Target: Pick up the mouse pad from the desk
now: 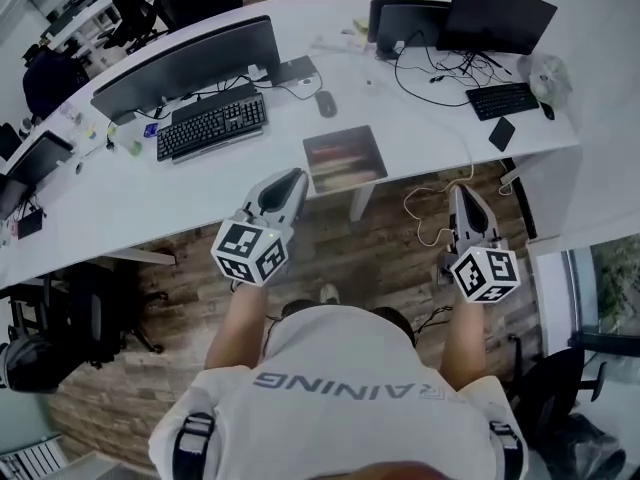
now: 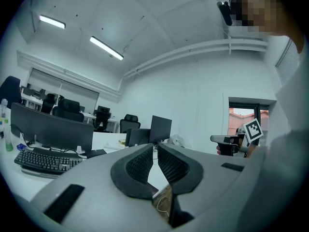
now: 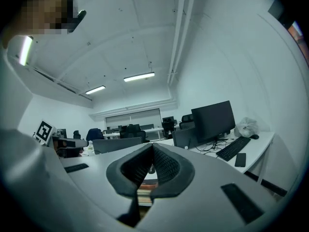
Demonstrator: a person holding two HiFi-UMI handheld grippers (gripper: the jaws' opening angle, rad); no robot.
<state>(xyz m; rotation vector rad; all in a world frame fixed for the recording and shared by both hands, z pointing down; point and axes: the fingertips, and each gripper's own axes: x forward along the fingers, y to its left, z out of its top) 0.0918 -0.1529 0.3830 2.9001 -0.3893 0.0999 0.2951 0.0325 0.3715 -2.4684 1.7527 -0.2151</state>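
Note:
The mouse pad (image 1: 345, 158) is a rectangular pad with a brownish printed picture. It lies flat at the near edge of the white curved desk (image 1: 420, 138), in the middle of the head view. My left gripper (image 1: 293, 175) hovers just short of the pad's near left corner, jaws together with nothing between them. My right gripper (image 1: 462, 192) hangs off the desk edge to the pad's right, over the floor, shut and empty. In the left gripper view its jaws (image 2: 155, 146) meet at the tips. A strip of the pad (image 3: 145, 191) shows below my right gripper's (image 3: 152, 146) closed jaws.
A black keyboard (image 1: 212, 123) and wide monitor (image 1: 185, 63) stand left of the pad, with a mouse (image 1: 326, 103) behind it. Another keyboard (image 1: 503, 99), a phone (image 1: 501, 133) and dark monitors (image 1: 465, 13) sit at the right. A cable (image 1: 430, 203) trails on the wooden floor.

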